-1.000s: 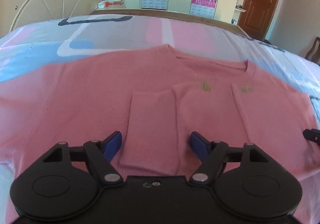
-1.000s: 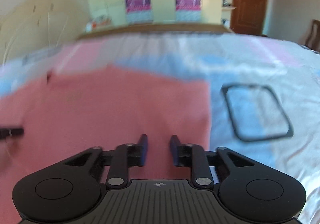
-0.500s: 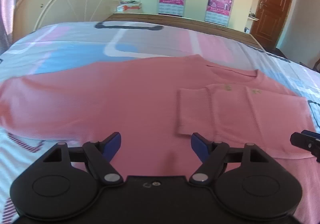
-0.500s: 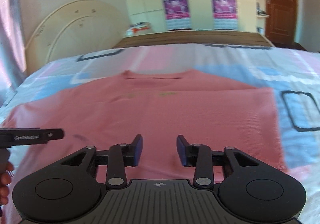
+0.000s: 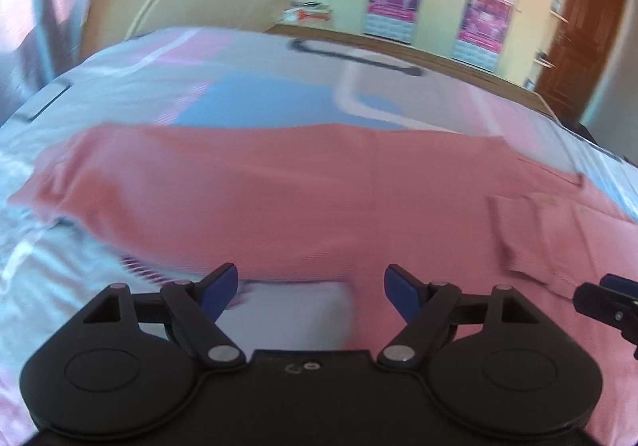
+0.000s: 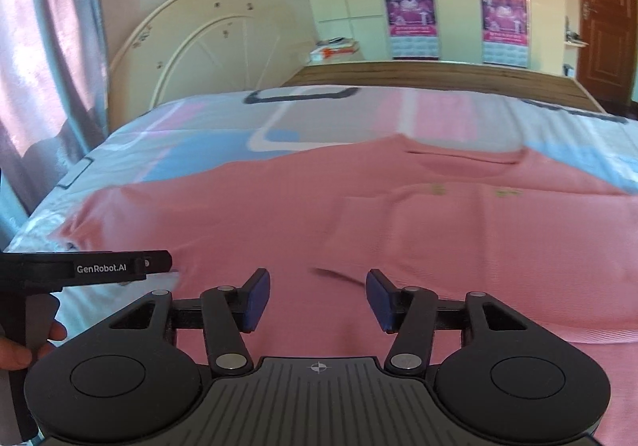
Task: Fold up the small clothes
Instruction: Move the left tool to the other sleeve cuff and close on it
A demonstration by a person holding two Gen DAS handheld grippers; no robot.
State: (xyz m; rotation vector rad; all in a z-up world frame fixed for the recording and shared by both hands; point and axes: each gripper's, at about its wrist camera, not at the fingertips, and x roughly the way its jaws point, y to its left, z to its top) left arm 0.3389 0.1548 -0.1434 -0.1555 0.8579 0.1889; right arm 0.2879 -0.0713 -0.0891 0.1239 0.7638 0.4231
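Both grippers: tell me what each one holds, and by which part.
Nothing. The left gripper and right gripper are open, with the pink sweater lying ungrasped on the bed.

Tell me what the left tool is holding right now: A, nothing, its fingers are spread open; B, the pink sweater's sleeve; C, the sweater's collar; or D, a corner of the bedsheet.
A: in the left wrist view the left tool has its blue fingers spread wide with nothing between them, hovering over the near edge of the pink sweater on the bedsheet.
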